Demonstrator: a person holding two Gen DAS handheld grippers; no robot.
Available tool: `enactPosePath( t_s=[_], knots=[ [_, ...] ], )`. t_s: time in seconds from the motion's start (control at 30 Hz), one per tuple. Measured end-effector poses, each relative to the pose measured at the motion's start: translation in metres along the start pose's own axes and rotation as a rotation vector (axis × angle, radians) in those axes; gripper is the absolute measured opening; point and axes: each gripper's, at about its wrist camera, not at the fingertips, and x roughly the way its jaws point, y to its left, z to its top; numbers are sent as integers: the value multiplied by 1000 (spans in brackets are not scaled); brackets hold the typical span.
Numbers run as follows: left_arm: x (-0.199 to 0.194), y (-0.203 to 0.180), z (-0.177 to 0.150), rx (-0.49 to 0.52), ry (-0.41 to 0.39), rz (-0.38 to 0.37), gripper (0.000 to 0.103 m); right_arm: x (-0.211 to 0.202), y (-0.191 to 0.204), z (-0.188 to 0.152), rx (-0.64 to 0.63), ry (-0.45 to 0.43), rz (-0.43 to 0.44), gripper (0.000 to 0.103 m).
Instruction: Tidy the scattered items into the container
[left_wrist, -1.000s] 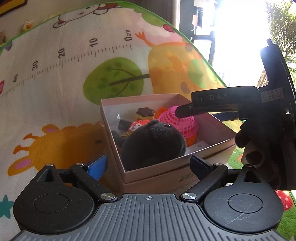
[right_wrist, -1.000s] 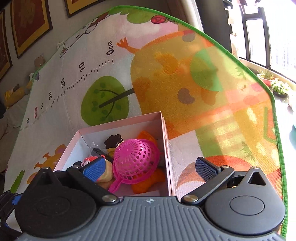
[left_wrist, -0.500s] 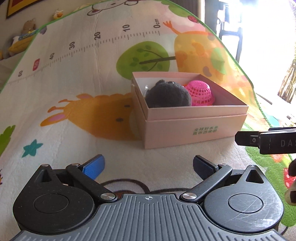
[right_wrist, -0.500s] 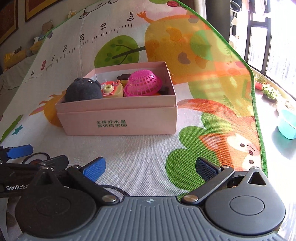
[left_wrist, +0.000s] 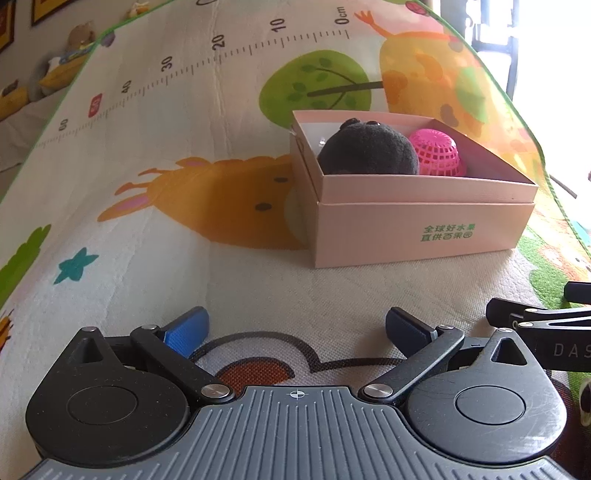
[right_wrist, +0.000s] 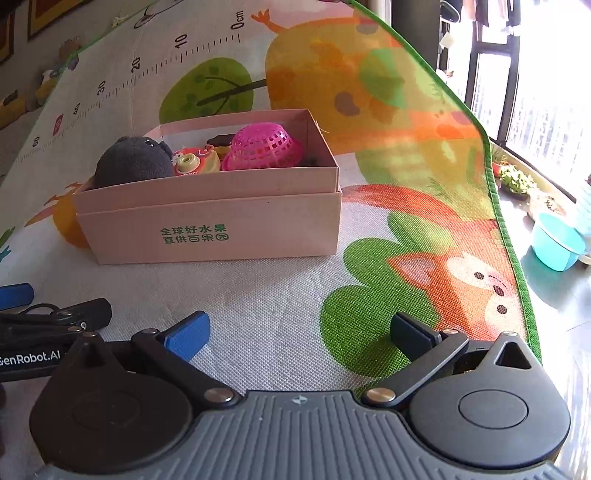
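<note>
Left wrist view: both grippers withdrawn from pink box (left_wrist: 424, 225). Left gripper (left_wrist: 295, 325) and right gripper (right_wrist: 299, 330) jaws wide, empty. Plush (left_wrist: 367, 155), pink basket (right_wrist: 264, 147), toys inside box; mat (right_wrist: 277, 295) apparently cleared, task likely complete.

Right gripper (right_wrist: 297, 330) sat wide open, nothing between its fingers (right_wrist: 188, 334), hovering low over the play mat (right_wrist: 280, 295). Pink box (right_wrist: 210, 221) stood on the mat ahead of the gripper, holding a dark plush toy (right_wrist: 131, 162), a pink toy camera (right_wrist: 192, 162) and a magenta basket (right_wrist: 264, 147) upside down. Left gripper's tip (right_wrist: 55, 317) showed left of the box, nearer the camera. Teal bowl (right_wrist: 557, 242) sat off the mat, right of the box.
</note>
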Motion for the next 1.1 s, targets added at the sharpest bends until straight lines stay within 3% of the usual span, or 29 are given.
enactPosePath(
  t_s=[1.1],
  knots=[
    [-2,-1,-3,-2,-1,-2,103,0,-2,2,2,-1,1,103]
  ],
)
